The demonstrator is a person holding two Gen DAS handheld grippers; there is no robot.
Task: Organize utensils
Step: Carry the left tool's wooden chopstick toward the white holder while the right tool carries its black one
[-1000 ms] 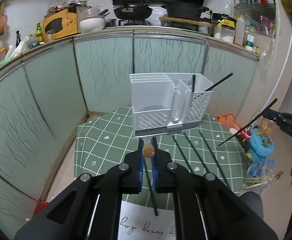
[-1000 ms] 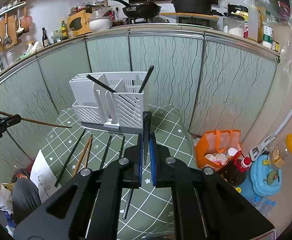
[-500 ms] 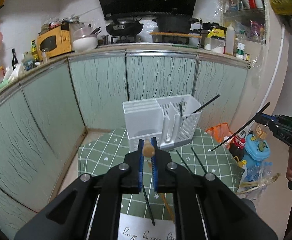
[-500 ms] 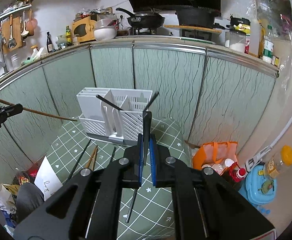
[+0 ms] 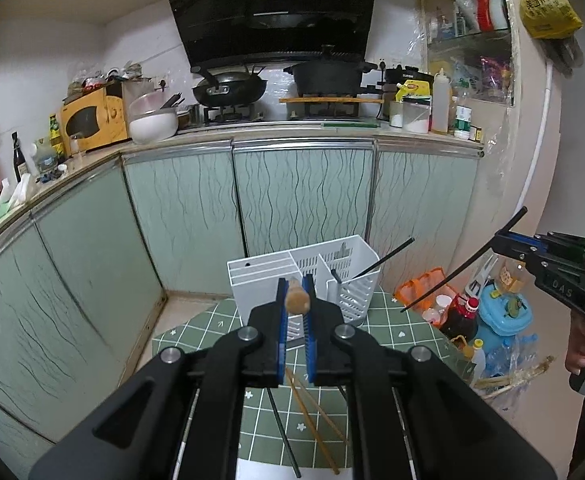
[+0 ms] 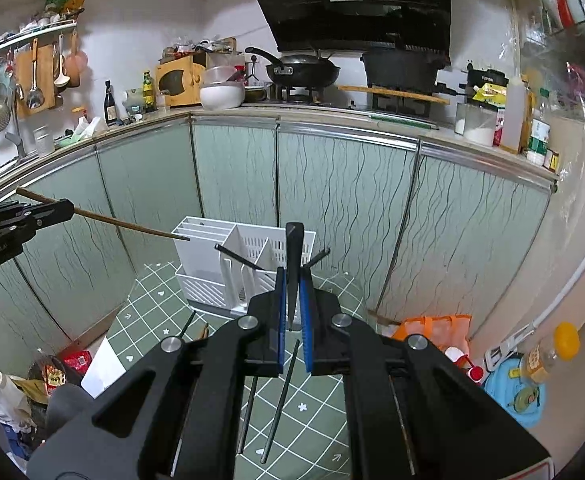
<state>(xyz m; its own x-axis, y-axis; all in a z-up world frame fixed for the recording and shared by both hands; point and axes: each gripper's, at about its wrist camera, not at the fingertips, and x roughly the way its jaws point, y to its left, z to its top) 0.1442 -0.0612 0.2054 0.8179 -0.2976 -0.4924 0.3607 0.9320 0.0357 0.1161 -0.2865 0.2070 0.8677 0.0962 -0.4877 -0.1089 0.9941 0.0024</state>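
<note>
A white slotted utensil holder (image 5: 304, 276) stands at the back of a green checked table (image 5: 388, 328); it also shows in the right wrist view (image 6: 228, 276). Two black chopsticks (image 5: 388, 256) lean in its right compartment. My left gripper (image 5: 295, 304) is shut on a wooden chopstick (image 5: 296, 300), seen end-on, held well above the table. My right gripper (image 6: 292, 288) is shut on a black chopstick (image 6: 293, 256), also held high. Loose wooden chopsticks (image 5: 312, 412) and black chopsticks (image 6: 280, 396) lie on the table.
Green cabinet doors (image 5: 300, 200) curve behind the table, under a counter with a wok (image 5: 228, 88) and a pot (image 5: 328, 76). An orange bag (image 6: 432, 328), bottles and a blue container (image 5: 500, 320) sit on the floor at the right. White paper (image 6: 104, 368) lies at the table's left edge.
Both grippers have risen and drawn back from the table, each still holding its chopstick. The holder now looks smaller and lower in both views.
</note>
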